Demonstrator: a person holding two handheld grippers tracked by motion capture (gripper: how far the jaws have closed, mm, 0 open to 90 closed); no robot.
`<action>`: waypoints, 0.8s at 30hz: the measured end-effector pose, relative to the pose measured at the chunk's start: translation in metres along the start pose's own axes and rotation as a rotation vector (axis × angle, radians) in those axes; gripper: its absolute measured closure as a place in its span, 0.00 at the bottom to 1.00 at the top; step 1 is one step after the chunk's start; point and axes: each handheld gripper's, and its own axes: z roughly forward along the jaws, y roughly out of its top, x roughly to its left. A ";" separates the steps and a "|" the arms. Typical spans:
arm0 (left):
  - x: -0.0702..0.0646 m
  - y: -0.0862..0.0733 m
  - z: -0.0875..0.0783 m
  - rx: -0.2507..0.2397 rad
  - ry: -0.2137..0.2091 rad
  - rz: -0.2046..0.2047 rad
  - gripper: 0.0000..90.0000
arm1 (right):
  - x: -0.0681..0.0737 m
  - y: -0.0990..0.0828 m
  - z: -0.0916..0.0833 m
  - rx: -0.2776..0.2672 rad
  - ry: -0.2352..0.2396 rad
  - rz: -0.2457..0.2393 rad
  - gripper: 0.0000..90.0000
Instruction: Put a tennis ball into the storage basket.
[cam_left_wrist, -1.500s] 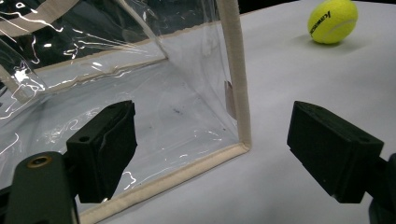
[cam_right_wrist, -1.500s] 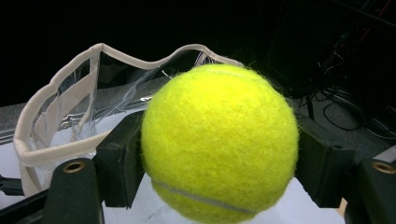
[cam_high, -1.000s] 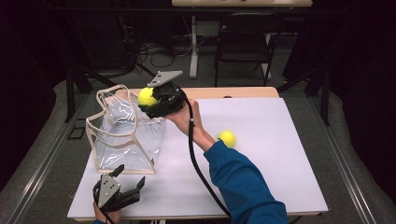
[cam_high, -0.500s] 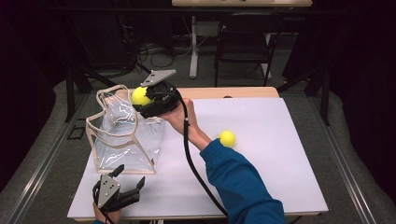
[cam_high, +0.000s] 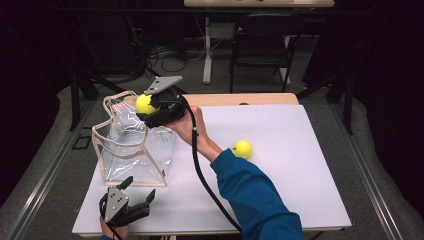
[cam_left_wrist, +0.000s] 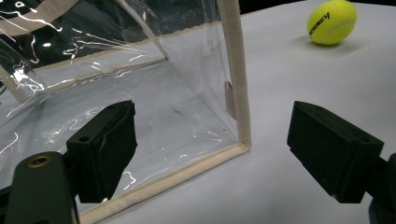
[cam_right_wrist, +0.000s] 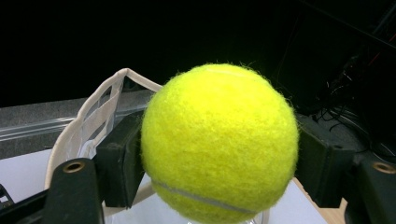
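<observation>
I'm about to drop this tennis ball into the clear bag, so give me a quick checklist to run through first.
1. Grip: right gripper shut on held tennis ball: ok.
2. Ball over clear bag opening: at its rim, fully over cannot tell.
3. Bag upright, mouth open: ok.
4. Left gripper open, not steadying the bag: not ok.
5. Second tennis ball lies apart on the white table: ok.
</observation>
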 end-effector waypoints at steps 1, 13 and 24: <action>0.000 0.000 0.000 0.000 0.000 0.000 0.18 | 0.001 0.000 0.001 0.001 0.002 -0.004 0.29; 0.000 0.000 0.000 0.000 0.000 -0.001 0.18 | 0.007 0.004 0.008 -0.001 0.012 -0.013 0.29; 0.000 0.000 -0.001 -0.002 -0.002 -0.002 0.18 | 0.013 0.007 0.015 -0.004 0.026 -0.024 0.29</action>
